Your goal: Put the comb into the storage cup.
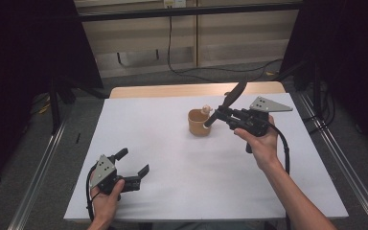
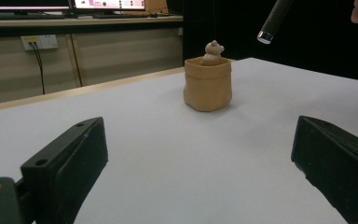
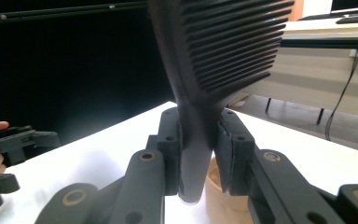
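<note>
The bench [image 1: 182, 158], under a white sheet, lies below both tools. The right hand-held gripper [image 1: 222, 114] hovers above it, its jaws clamped on the neck of a black comb [image 1: 230, 99]; the toothed head rises up and away from the jaws, while the round handle end slants down past them. Just below and beside that handle end stands a small tan pot [image 1: 199, 122], with a little pale figure [image 1: 205, 110] poking above its rim. In the right gripper view the pot sits directly under the clamped jaws.

The left hand-held gripper [image 1: 133, 165] rests low near the front edge of the bench, well apart from the pot, jaws spread wide and holding nothing.

The step in hand looks like carrying the comb to the pot. Next would be lowering the handle end straight down inside the rim, missing the figure, then letting go. The pot looks light and could tip if nudged sideways.
</note>
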`<state>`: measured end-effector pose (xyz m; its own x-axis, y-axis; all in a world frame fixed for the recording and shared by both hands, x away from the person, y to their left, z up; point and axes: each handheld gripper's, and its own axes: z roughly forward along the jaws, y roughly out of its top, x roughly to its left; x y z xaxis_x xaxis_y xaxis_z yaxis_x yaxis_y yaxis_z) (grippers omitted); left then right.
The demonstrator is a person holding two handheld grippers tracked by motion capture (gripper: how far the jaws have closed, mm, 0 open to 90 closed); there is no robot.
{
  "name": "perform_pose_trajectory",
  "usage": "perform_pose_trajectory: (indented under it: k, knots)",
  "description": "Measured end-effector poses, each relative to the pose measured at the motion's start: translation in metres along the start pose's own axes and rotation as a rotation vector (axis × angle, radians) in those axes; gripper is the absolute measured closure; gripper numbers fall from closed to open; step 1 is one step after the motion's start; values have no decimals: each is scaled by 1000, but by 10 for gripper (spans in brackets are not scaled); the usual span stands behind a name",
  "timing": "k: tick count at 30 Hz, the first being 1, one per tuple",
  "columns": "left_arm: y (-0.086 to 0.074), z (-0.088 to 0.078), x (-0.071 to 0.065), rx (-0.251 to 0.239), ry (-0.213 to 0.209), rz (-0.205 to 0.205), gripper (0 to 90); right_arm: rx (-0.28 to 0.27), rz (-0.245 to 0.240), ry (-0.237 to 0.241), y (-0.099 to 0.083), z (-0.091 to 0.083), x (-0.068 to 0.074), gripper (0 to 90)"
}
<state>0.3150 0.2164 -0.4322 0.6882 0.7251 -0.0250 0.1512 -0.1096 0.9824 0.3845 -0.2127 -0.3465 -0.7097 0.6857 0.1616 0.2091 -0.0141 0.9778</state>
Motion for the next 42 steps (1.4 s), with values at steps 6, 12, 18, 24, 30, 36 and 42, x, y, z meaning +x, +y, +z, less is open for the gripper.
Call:
perform_pose_trajectory:
  k: [6,12,18,24,30,36,42]
  knots:
    - [0,0,0,-4,-1,0,37,-17,-3,-10,4,6,-4,729]
    - [-1,0,-1,-13,0,1,37,-17,-21,-22,9,14,-7,729]
    - [0,-2,0,-11,15,-15,38,-17,-27,-34,15,19,-8,729]
    - [0,-3,3,-12,21,-38,38,-18,-32,-36,17,25,-9,729]
    - [0,-3,2,-21,21,-40,37,-16,-38,-50,17,32,-13,729]
    - [0,-3,3,-19,17,-39,38,-19,-38,-62,19,36,-16,729]
    - [0,-3,2,-22,19,-42,38,-15,-45,-67,15,42,-15,728]
